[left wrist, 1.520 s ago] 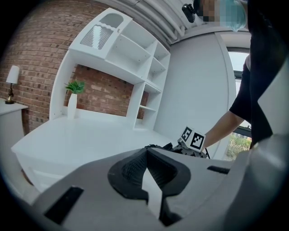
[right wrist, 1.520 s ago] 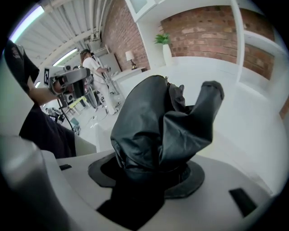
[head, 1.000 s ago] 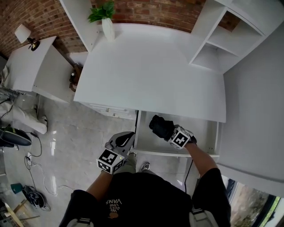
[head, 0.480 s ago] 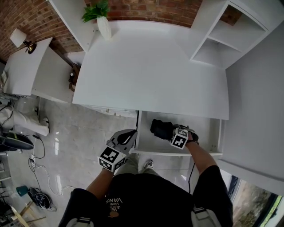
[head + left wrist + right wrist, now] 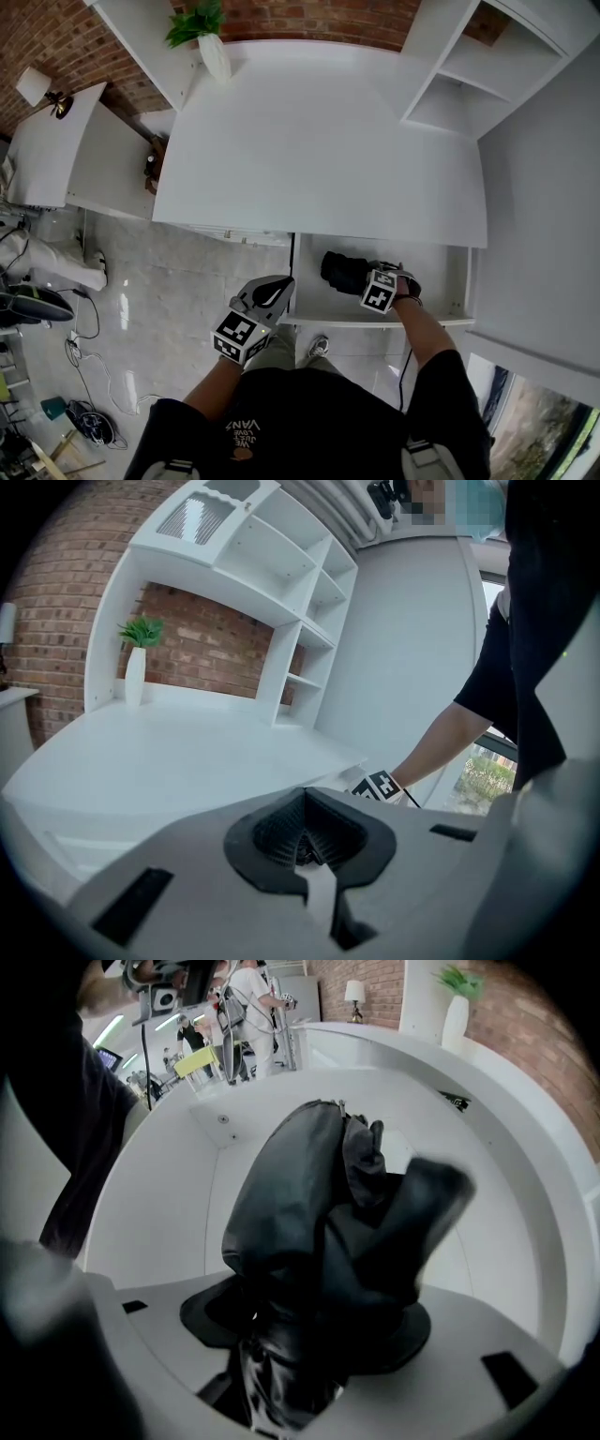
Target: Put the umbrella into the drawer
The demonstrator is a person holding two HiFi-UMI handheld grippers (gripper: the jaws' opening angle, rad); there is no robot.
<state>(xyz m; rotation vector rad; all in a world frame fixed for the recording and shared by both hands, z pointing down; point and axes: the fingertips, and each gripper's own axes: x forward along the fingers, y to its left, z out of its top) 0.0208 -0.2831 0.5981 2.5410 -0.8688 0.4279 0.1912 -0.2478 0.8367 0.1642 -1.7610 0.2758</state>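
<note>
The black folded umbrella (image 5: 341,270) lies in the open white drawer (image 5: 375,322) under the desk's front edge. My right gripper (image 5: 359,279) points steeply down into the drawer. Its jaws have just been opening a little, with the umbrella (image 5: 319,1213) still bunched between them and filling the gap of the right gripper (image 5: 298,1340). My left gripper (image 5: 270,292) hangs outside the drawer's left front corner, over the floor. In the left gripper view the left gripper (image 5: 306,844) is shut on nothing.
The white desk top (image 5: 319,141) overhangs the drawer's back. A plant in a white vase (image 5: 212,49) stands at its far left corner and a shelf unit (image 5: 464,66) at the right. A side table with a lamp (image 5: 52,141) and floor cables (image 5: 89,417) lie left.
My right gripper has sunk a little deeper into the drawer with the umbrella. The left gripper has stayed beside the drawer's corner.
</note>
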